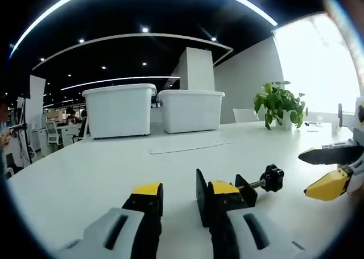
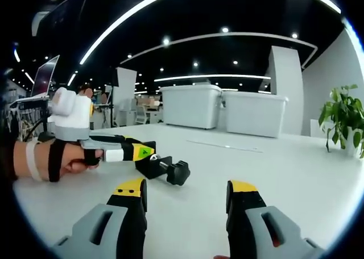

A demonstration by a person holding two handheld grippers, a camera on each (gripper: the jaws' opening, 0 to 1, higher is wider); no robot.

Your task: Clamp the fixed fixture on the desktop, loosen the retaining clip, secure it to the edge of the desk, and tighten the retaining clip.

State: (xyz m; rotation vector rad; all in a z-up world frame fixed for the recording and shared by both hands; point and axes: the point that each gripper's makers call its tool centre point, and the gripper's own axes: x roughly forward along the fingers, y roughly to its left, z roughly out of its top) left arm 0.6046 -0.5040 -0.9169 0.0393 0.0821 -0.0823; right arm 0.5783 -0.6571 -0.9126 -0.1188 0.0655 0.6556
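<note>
fingers (image 2: 142, 152) at clamp (image 2: 165, 169), laptop (image 2: 44, 77) behind

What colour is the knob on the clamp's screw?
Black knob, clearest in the left gripper view.

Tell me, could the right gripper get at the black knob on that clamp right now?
Probably yes. The right gripper is open, and the knob sticks out toward it over bare white desk. The left gripper sits at the clamp body's far end, so the knob side looks free.
</note>
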